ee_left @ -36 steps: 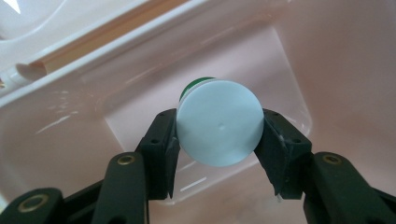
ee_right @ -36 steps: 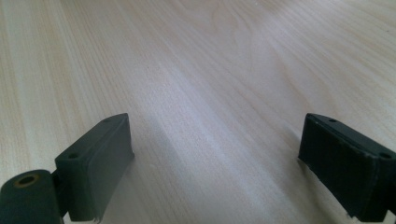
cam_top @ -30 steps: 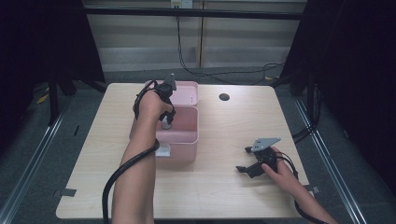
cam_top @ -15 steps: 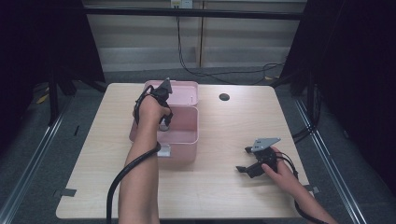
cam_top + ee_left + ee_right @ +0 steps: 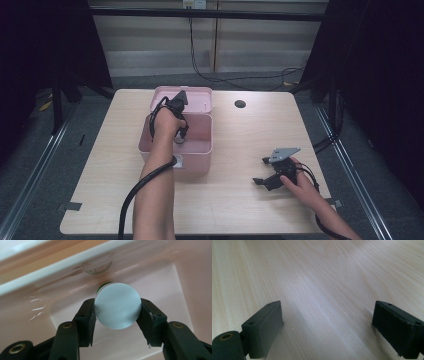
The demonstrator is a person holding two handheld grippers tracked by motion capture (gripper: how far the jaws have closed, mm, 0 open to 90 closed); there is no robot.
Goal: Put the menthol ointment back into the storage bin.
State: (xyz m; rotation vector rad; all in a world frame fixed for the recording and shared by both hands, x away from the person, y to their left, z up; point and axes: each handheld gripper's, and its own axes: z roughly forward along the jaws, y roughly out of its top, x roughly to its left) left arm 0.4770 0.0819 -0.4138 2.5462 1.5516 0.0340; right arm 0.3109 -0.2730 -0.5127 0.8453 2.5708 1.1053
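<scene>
1. Two hand-held grippers are at work over one light wooden table (image 5: 240,200).
2. Left gripper (image 5: 117,315): reaches down into the pink bin (image 5: 200,150), its jaws clamped on either side of a round pale disc (image 5: 117,305). From above, the left gripper (image 5: 176,120) sits over the bin's far half, with the person's left forearm (image 5: 152,190) stretching in from the near edge.
3. Disc: flat white face towards the camera, a dark green rim showing behind its upper edge; whether it is a lid or a whole object cannot be told. It is held inside the bin, above the bin floor.
4. Pink bin: open-topped, standing left of the table's centre; its pink lid (image 5: 200,95) lies just behind it on the far side.
5. Right gripper (image 5: 272,172): rests low at the near right of the table, well apart from the bin, a grey three-cornered plate on top. Its jaws stand wide apart with only bare tabletop between them.
6. Small dark round spot (image 5: 240,104): on the far side of the table, right of the lid.
</scene>
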